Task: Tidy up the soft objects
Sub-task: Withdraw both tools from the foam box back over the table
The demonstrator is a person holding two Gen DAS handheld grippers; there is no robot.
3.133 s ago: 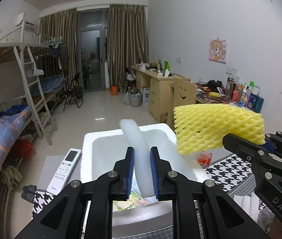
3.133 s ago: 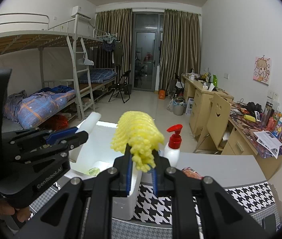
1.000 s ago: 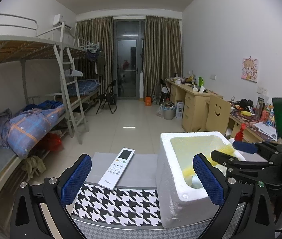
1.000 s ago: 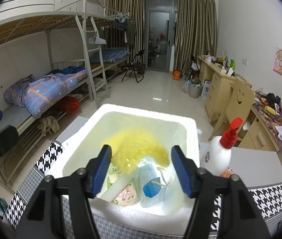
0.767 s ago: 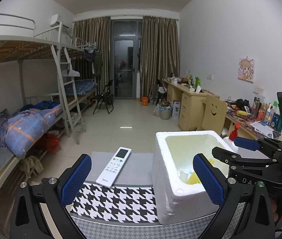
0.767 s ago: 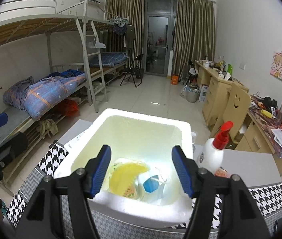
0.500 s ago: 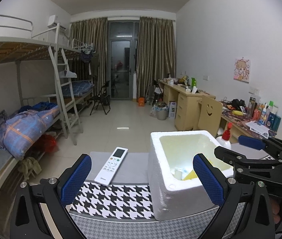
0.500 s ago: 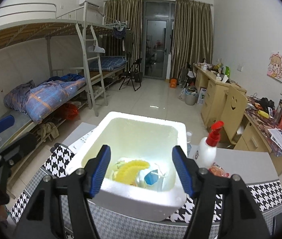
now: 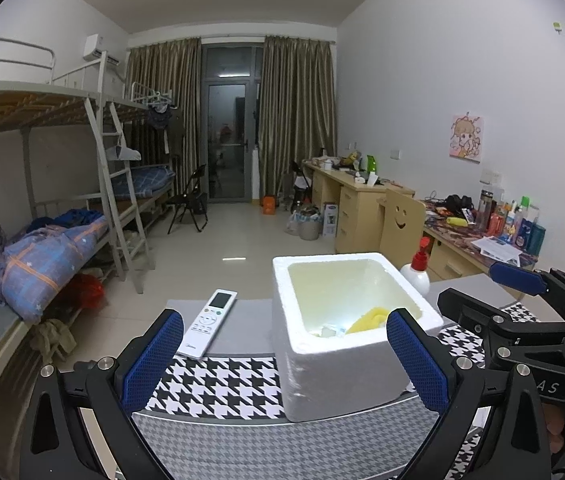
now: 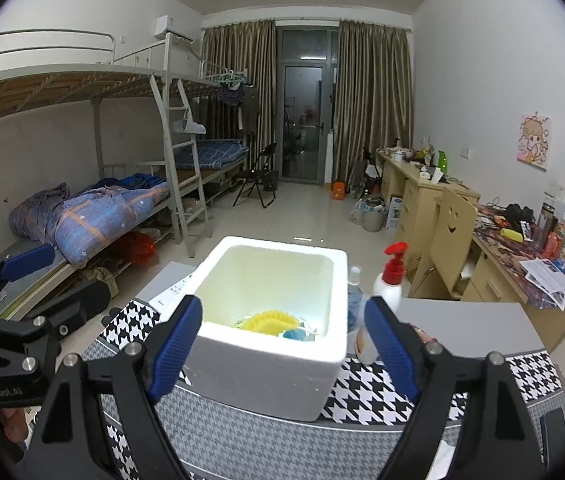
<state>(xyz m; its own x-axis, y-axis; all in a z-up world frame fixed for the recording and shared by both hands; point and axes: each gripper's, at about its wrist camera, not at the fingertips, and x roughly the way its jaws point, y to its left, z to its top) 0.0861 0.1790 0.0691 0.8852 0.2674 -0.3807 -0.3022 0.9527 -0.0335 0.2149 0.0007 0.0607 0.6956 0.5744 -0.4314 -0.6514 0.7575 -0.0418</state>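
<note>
Left of the foam box a white remote lies on the counter, w/ the left tool gaping wide and empty in front, "GenRobot.AI" printed on its body. Inside the box sits the yellow foam net beside a blue-and-white bag. Just right of the box stand a red-pump bottle and a small clear bottle; the right tool, marked "DAS", has jaws opening w/ nothing between them.
</note>
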